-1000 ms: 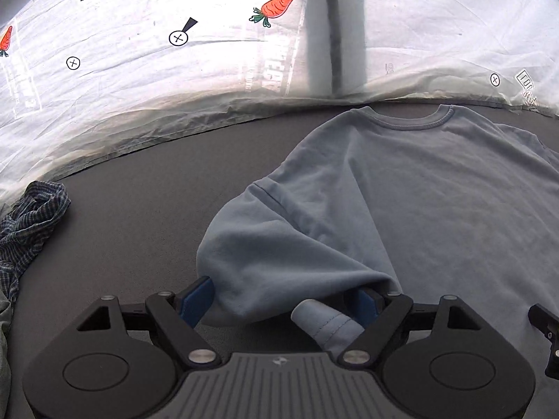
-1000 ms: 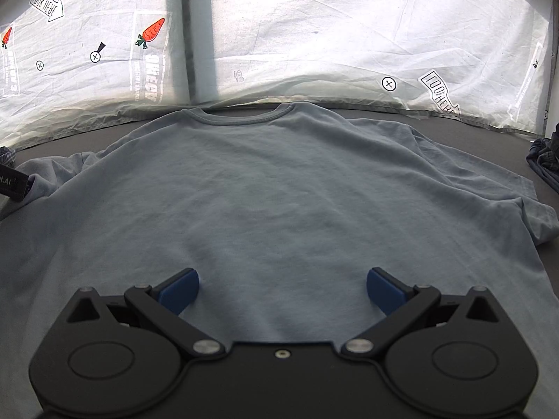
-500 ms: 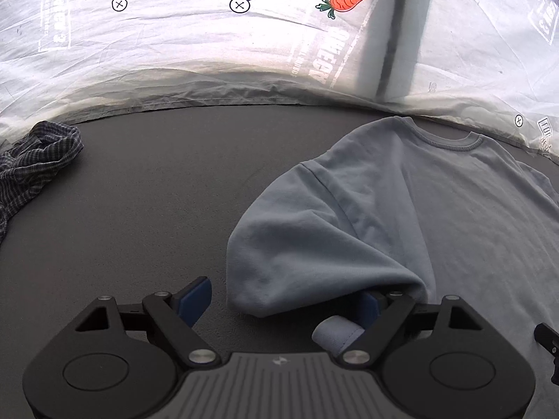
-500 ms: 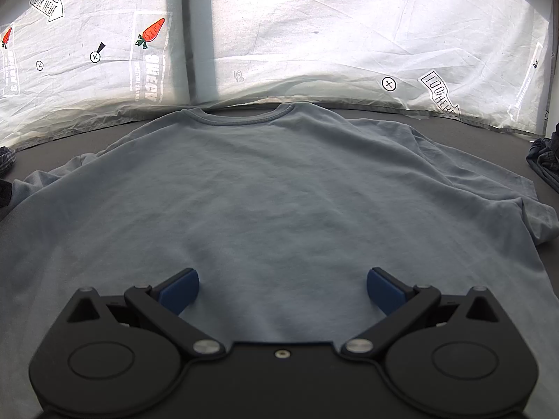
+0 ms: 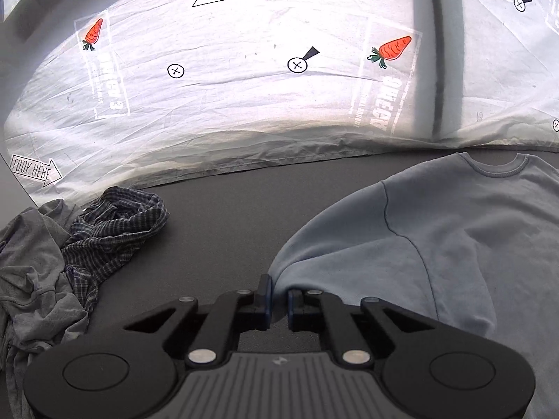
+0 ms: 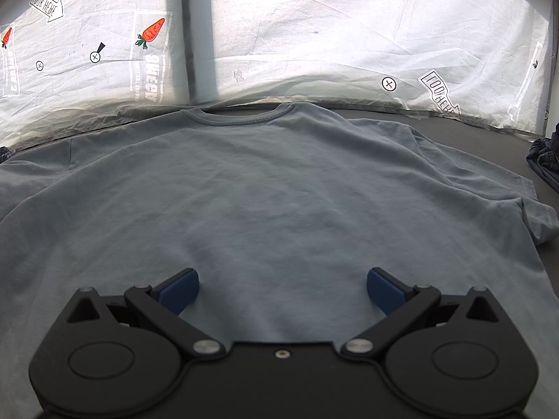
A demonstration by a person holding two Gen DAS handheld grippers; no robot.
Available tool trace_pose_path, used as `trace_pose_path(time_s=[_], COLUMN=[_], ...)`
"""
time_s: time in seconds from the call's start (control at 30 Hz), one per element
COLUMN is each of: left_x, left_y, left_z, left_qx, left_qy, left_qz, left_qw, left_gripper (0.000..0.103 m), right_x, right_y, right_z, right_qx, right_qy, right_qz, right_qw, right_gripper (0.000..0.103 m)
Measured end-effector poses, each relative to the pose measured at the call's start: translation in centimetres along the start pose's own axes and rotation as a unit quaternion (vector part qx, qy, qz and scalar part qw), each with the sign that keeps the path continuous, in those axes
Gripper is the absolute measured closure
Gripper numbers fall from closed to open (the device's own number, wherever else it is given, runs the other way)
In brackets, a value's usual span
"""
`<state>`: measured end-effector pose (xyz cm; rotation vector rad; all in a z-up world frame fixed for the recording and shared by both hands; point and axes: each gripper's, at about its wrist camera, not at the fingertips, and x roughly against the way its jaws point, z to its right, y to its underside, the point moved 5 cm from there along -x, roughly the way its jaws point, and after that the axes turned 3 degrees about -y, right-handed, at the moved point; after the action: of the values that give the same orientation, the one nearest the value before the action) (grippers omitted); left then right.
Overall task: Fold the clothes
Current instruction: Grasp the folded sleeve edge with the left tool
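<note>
A light blue T-shirt [image 6: 279,192] lies flat on the dark table, its collar [image 6: 244,113] at the far side. In the left wrist view its left sleeve [image 5: 342,244] is bunched and folded. My left gripper [image 5: 279,293] is closing on the near edge of that sleeve, and a pinch of cloth sits between the almost-touching pads. My right gripper [image 6: 283,286] stands open over the lower body of the shirt. Its blue pads [image 6: 180,289] are wide apart with only flat cloth below them.
A crumpled checked garment [image 5: 115,230] and a grey one [image 5: 31,272] are heaped at the table's left. A dark garment [image 6: 545,160] lies at the far right edge. A printed white sheet [image 5: 244,104] hangs behind. Bare table [image 5: 216,209] lies between the heap and the sleeve.
My left gripper has moved left and drawn back to the sleeve's edge, and its wide-open jaws have closed on the cloth. The right gripper has kept still.
</note>
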<state>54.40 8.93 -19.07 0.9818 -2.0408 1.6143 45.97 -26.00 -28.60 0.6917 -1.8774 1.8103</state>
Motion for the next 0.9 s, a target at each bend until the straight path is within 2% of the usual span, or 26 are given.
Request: trace_pose_path(time_s=[0.07,0.1,0.17,0.23,0.3,0.37,0.47,0.53,0.63,0.7,0.73,0.77,0.83,0.9], left_x=[-0.4,-0.9,-2.1,-3.1,-3.6,-3.4,-2.7,-1.8,-0.8,-0.2,0.0,0.3,0.5,0.7], left_y=[-0.4,-0.3,0.2,1.1,1.8,2.5,3.8,5.1,7.1,8.8,9.6,10.4,11.8,12.9], left_z=[-0.8,-1.0,-0.8,-0.7,-1.2,-2.5,-4.1,-4.5,-4.7,-4.8,-4.9,-4.9,-5.3,-5.5], left_qx=[-0.022,-0.036,-0.073,-0.108,-0.108,-0.065,0.039,0.096,0.154,0.212,0.245,0.283,0.363,0.442], left_qy=[-0.009,-0.014,-0.041,-0.077,-0.093,-0.086,-0.025,0.018,0.054,0.083,0.098,0.117,0.154,0.191], left_qz=[-0.003,-0.010,-0.027,-0.047,-0.066,-0.082,-0.108,-0.118,-0.144,-0.169,-0.181,-0.194,-0.201,-0.199], left_qw=[0.9997,0.9992,0.9961,0.9900,0.9876,0.9908,0.9931,0.9883,0.9760,0.9589,0.9472,0.9321,0.8966,0.8534], left_gripper=[0.092,0.088,0.082,0.080,0.074,0.070,0.065,0.062,0.057,0.056,0.056,0.056,0.054,0.053], right_x=[0.0,0.0,0.0,0.0,0.0,0.0,0.1,0.1,0.1,0.1,0.1,0.1,0.1,0.1], right_y=[0.0,0.0,0.0,0.0,0.0,0.0,0.0,0.0,0.0,0.0,0.0,0.0,0.0,0.0], right_z=[0.0,0.0,0.0,0.0,0.0,0.0,0.1,0.1,0.0,0.1,0.1,0.1,0.1,0.1], right_qx=[0.000,0.000,0.000,0.000,0.000,0.000,0.000,0.000,0.000,0.000,0.000,0.000,0.000,0.001], right_qy=[0.000,0.000,0.000,0.000,0.000,0.000,0.000,0.000,0.000,0.000,0.000,0.000,0.000,0.000], right_qz=[0.000,0.000,0.000,0.000,0.000,0.000,0.000,0.000,0.000,0.000,0.000,0.000,0.000,0.000], right_qw=[1.000,1.000,1.000,1.000,1.000,1.000,1.000,1.000,1.000,1.000,1.000,1.000,1.000,1.000], right_gripper=[0.000,0.000,0.000,0.000,0.000,0.000,0.000,0.000,0.000,0.000,0.000,0.000,0.000,0.000])
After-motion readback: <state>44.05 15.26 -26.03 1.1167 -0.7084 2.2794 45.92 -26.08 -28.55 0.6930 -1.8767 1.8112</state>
